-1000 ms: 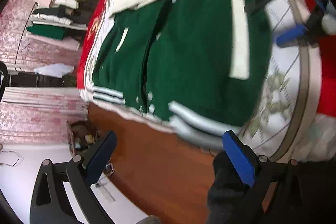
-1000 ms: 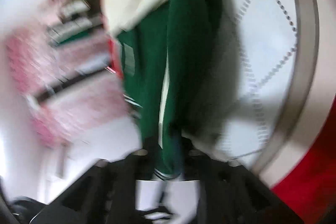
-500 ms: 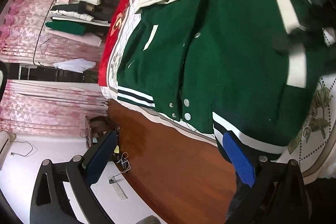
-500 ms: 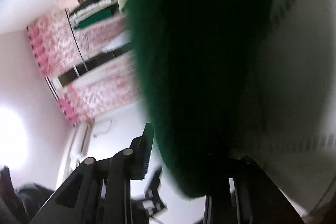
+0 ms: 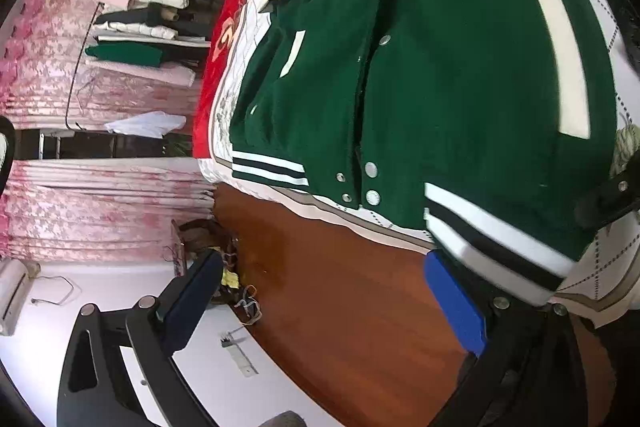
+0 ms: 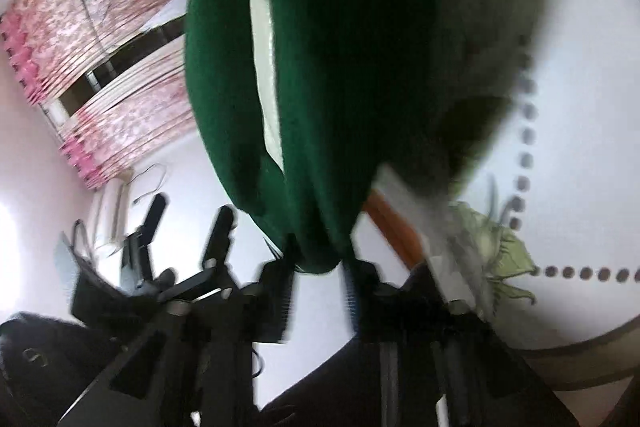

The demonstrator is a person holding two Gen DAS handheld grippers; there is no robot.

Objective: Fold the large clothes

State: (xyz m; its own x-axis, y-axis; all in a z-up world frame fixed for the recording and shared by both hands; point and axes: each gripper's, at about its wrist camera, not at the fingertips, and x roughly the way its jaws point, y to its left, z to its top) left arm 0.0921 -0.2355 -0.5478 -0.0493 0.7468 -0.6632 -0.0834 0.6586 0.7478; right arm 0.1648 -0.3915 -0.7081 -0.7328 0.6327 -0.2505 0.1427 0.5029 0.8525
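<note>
Folding is under way on the green varsity jacket (image 5: 460,75), which is lying buttoned on the quilted bed (image 5: 600,275), its striped hem along the bed's near edge. The left gripper (image 5: 320,303) is hanging over the wooden floor (image 5: 340,287), fingers spread wide and holding nothing. The right gripper (image 6: 318,279) is pinching a bunched green fold, probably a sleeve, lifted clear. Next it needs laying across the jacket's front. Half a second ago the cloth was blocking nearly the whole right view.

Green varsity jacket (image 5: 460,87) — cream sleeves, striped hem, snapped shut; spread flat
</note>
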